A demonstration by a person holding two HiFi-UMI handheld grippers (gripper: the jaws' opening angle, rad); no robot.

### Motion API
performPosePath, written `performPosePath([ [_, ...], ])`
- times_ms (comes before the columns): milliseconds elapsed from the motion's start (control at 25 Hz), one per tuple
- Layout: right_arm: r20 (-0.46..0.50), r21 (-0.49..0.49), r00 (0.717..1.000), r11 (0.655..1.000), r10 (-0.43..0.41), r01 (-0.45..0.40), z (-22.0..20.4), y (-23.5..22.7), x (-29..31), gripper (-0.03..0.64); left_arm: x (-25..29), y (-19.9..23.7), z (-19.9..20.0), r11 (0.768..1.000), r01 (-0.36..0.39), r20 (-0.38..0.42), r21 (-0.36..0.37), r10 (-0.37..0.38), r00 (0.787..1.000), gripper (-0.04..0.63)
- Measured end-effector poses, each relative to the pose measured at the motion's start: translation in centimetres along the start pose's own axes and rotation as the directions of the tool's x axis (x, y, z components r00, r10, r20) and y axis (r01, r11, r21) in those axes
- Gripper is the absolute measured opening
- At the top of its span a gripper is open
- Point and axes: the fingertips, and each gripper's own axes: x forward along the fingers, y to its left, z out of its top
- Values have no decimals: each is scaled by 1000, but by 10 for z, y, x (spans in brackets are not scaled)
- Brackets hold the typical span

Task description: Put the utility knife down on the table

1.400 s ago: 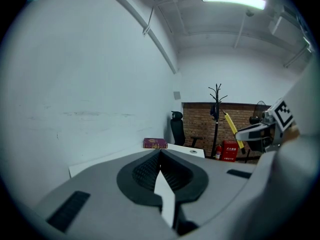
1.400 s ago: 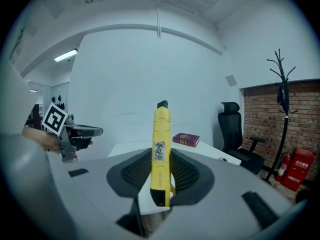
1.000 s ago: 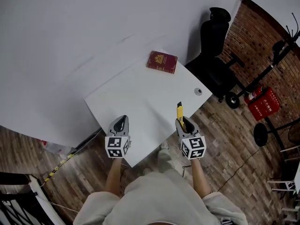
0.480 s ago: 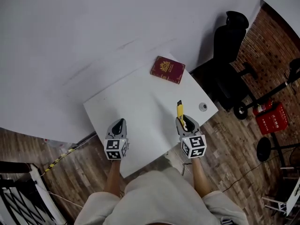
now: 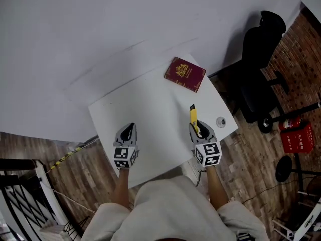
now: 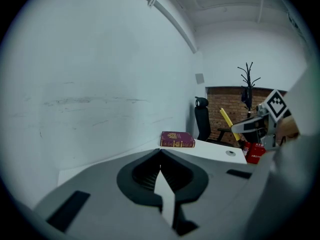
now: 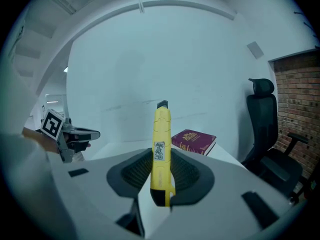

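A yellow utility knife (image 7: 161, 154) with a black tip stands up between the jaws of my right gripper (image 7: 161, 171), which is shut on it. In the head view the right gripper (image 5: 199, 130) hangs over the right side of the white table (image 5: 150, 114), the utility knife (image 5: 192, 116) pointing away from me. My left gripper (image 5: 127, 132) is over the table's left front part, jaws together with nothing in them. The left gripper (image 6: 160, 156) also sees the utility knife (image 6: 226, 118) off to its right.
A dark red book (image 5: 184, 74) lies at the table's far right corner. A small round grey fitting (image 5: 220, 121) sits near the right edge. A black office chair (image 5: 261, 69) stands to the right, a red box (image 5: 295, 135) on the wood floor beyond it. White wall behind the table.
Both grippers have moved forward from the table's near edge to over its surface. The knife stays held in the right gripper. The left gripper stays shut.
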Motion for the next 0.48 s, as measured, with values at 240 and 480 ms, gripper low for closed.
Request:
performPosePath([
  [240, -28, 7, 999, 1000, 30, -30, -8, -5, 26, 110, 19, 5, 0, 1000, 2, -5, 7, -2, 1000, 6],
  [480, -56, 5, 998, 1000, 25, -25, -18, 3, 40, 110, 34, 7, -8, 999, 47, -21, 17, -46, 999, 6],
])
